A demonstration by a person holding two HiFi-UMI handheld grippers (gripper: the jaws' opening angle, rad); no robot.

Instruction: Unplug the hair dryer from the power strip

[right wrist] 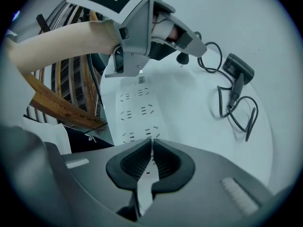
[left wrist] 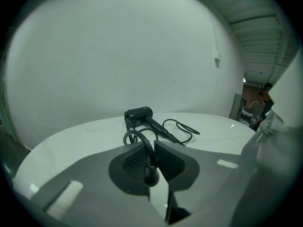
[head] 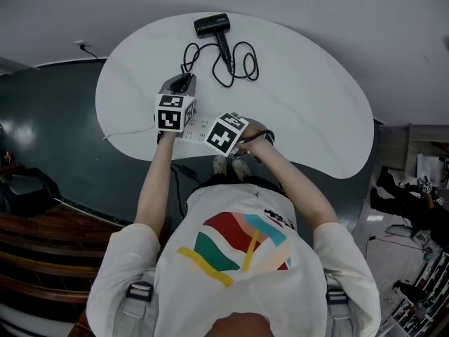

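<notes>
A black hair dryer (head: 212, 25) lies at the far side of the white table (head: 316, 104), its black cord (head: 228, 63) coiled beside it. My left gripper (head: 184, 84) is shut on the cord's black plug (left wrist: 151, 175), and the cord (left wrist: 182, 129) loops back to the dryer (left wrist: 139, 115). In the right gripper view the plug (right wrist: 181, 59) hangs clear above the white power strip (right wrist: 139, 110), out of its sockets. My right gripper (right wrist: 151, 157) points steeply down with shut jaws right over the strip's near end. In the head view the right gripper (head: 226, 133) covers part of the strip (head: 199, 126).
The strip's white lead (head: 126, 133) runs off the table's left edge. Wooden furniture (right wrist: 61, 103) stands just past that edge, over dark floor. A wall socket (head: 82, 45) sits at the far left. Clutter (head: 414, 195) lies on the floor at the right.
</notes>
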